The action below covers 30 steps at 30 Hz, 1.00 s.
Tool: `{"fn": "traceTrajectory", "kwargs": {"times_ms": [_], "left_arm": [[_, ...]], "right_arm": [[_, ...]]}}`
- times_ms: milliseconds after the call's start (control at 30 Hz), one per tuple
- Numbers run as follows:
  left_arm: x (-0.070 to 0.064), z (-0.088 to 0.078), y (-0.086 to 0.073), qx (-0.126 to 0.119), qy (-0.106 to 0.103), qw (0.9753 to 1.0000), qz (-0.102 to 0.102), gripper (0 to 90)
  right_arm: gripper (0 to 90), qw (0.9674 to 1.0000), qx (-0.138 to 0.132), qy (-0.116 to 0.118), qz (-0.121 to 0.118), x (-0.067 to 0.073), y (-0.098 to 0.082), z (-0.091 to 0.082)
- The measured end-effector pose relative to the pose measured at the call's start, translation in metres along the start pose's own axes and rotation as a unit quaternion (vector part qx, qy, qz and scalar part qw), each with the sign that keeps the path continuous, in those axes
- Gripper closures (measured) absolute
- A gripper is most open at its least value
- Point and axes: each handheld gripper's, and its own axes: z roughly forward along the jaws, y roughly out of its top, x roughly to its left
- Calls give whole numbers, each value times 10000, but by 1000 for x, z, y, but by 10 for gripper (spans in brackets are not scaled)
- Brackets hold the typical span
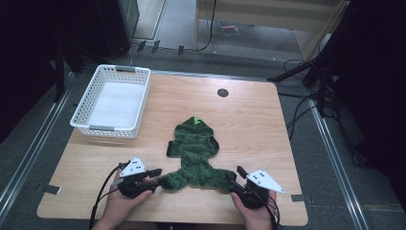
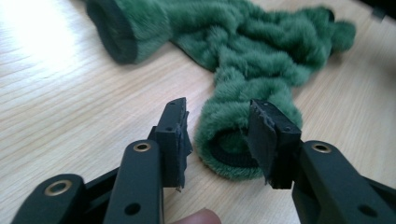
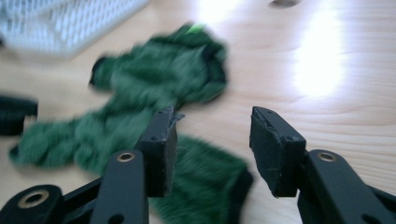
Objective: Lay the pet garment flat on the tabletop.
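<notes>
Green fleece garment [image 1: 195, 155] lies flat near the middle of the wooden counter [image 1: 249, 120], its two sleeves spread toward the near edge. Left hand-held gripper [image 1: 155, 173] sits at the left sleeve end, its jaws apart on either side of the cuff [image 2: 233, 154], pads not pressing. Right hand-held gripper [image 1: 238, 173] has its jaws apart at the right sleeve end [image 3: 205, 182], not gripping it. White basket [image 1: 113, 100] stands at the far left
</notes>
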Motion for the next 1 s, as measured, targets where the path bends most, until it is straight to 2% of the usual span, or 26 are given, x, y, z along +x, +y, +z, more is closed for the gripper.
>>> {"fn": "traceTrajectory", "kwargs": {"times_ms": [100,167,233,333,433,533,600,633,667,700,733,833,933,967,1000], "left_arm": [[-3,3,0,155,90,9998,126,626],[-3,4,0,196,103,9997,126,665],[-3,4,0,307,228,9991,187,717],[1,3,2,373,304,9988,24,770],[4,2,2,381,338,9986,-135,778],[6,0,1,333,257,9990,-176,761],[9,-3,2,197,-24,9987,-459,691],[12,-7,3,21,-262,9969,-740,661],[14,-10,4,-84,-340,9956,-868,629],[15,-12,5,-185,-391,9946,-941,609],[15,-13,6,-232,-356,9947,-939,594],[12,-8,4,-164,-318,9962,-793,575],[5,-4,3,-96,-263,9979,-589,570],[3,-3,2,-65,-260,9984,-506,566],[2,-2,2,-55,-290,9983,-498,559]], "right_arm": [[583,9990,398,196,-110,7,-5,13],[636,9978,613,252,-63,7,-8,19],[667,9967,752,305,68,5,-10,21],[708,9942,981,367,250,1,-15,23],[719,9922,1099,478,327,-1,-18,22],[691,9922,1113,479,303,0,-17,22],[601,9930,1020,466,368,2,-13,18],[592,9934,905,477,510,3,-8,14],[592,9952,688,473,513,5,0,10],[593,9962,589,449,448,7,6,10],[592,9968,528,461,379,10,16,12],[591,9977,409,535,55,23,49,35],[566,9974,366,588,-193,36,75,71],[543,9972,417,567,-234,40,82,87],[514,9975,490,410,-287,42,88,104]]}}
